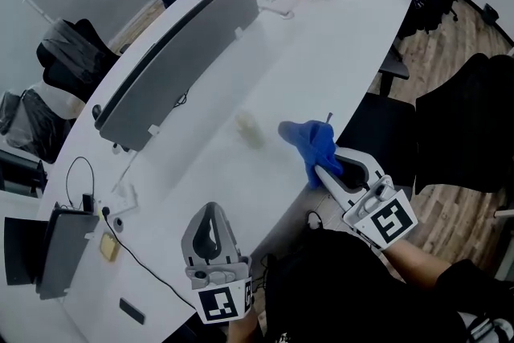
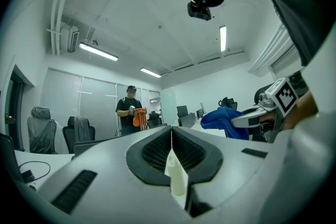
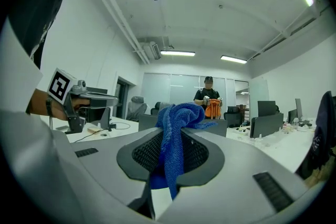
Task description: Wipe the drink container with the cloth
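PREPARING THE WIPE: At a long white bench (image 1: 337,52), a person lines up two hand-held tools on the drink container (image 1: 250,129). It is a small pale bottle, seemingly upright, standing alone on the bench top. The right gripper (image 1: 321,170) is clenched on a bunched blue cloth (image 1: 307,142), which juts from its tips near the container's right side without touching it. The left gripper (image 1: 211,210), jaws pressed together with nothing in them, sits on the person's side of the container, well short of it and aimed towards it.

No wiping appears to have begun; this looks like the approach. The next move likely calls for the left gripper to open and steady the container while the right brings the cloth against its side. So light a bottle could skid or topple if rubbed unheld.
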A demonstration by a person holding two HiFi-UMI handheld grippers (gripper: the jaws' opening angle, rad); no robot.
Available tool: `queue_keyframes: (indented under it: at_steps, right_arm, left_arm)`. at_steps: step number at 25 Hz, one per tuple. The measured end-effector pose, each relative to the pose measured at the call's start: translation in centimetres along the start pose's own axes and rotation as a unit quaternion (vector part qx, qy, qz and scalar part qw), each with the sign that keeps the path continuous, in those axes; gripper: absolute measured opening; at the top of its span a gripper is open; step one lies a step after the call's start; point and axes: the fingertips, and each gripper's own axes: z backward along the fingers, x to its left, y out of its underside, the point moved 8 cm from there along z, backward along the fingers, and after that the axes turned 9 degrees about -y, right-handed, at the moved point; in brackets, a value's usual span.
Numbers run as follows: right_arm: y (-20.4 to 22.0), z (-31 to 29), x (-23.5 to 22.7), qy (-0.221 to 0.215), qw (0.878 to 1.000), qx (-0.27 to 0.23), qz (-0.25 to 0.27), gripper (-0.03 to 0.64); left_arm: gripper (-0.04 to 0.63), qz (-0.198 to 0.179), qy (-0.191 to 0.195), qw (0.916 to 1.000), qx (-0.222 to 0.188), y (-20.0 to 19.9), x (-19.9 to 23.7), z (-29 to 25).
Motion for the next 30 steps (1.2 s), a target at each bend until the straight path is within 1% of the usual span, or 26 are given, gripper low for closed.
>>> queue_keyframes:
  at_steps: [2, 5, 8, 10, 15, 18, 21, 23, 24, 26, 29, 30]
  right_arm:
    - [0.1, 0.1, -0.9, -0.011, 1.0, 0.002, -0.009, 0.066]
    - [1.0, 0.3, -2.5, -0.019, 0.999, 0.023, -0.018, 0.066]
    - [1.5, -0.2, -3.6, -0.021, 0.999, 0.01, -0.031, 0.066]
    - [1.9, -0.5, -4.4, -0.021, 0.999, 0.002, -0.026, 0.066]
    - [3.0, -2.3, -5.2, -0.022, 0.999, 0.013, -0.042, 0.066]
    - [2.7, -3.2, -5.7, -0.016, 0.999, 0.014, -0.037, 0.066]
    - [2.8, -4.1, -6.1, -0.011, 0.999, 0.023, -0.031, 0.066]
    - [2.8, -4.8, -6.3, -0.003, 0.999, 0.033, -0.039, 0.066]
    - [2.8, -5.2, -6.4, 0.003, 0.998, 0.039, -0.045, 0.066]
    - [2.7, -6.1, -6.6, 0.01, 0.998, 0.05, -0.046, 0.066]
    - [2.9, -7.5, -6.7, 0.016, 0.998, 0.058, -0.035, 0.066]
    - [3.1, -7.9, -6.7, 0.019, 0.997, 0.061, -0.033, 0.066]
  left_arm:
    - [0.003, 0.009, -0.006, 0.9999, 0.008, 0.2, -0.7, -0.6]
    - [0.003, 0.021, -0.013, 0.9995, 0.02, 0.9, -1.8, -1.5]
    - [0.003, 0.009, -0.01, 0.9991, 0.039, 1.2, -2.4, -2.1]
    - [0.003, 0.007, -0.009, 0.9988, 0.049, 1.3, -2.5, -2.7]
    - [0.003, 0.001, -0.01, 0.9986, 0.053, 1.9, -1.4, -4.2]
    - [0.003, 0.011, 0.004, 0.9986, 0.052, 2.5, -1.0, -5.6]
    - [0.005, 0.016, 0.03, 0.9985, 0.043, 3.0, -0.9, -7.2]
    - [0.006, 0.019, 0.045, 0.9981, 0.038, 3.3, -0.6, -8.4]
    - [0.018, 0.023, 0.053, 0.9976, 0.038, 3.6, -0.4, -9.0]
    - [0.142, 0.032, 0.072, 0.9959, 0.044, 4.2, -0.1, -10.2]
    - [0.237, 0.039, 0.107, 0.9917, 0.06, 5.6, 0.2, -11.9]
    - [0.247, 0.039, 0.119, 0.9901, 0.064, 6.1, 0.2, -12.4]
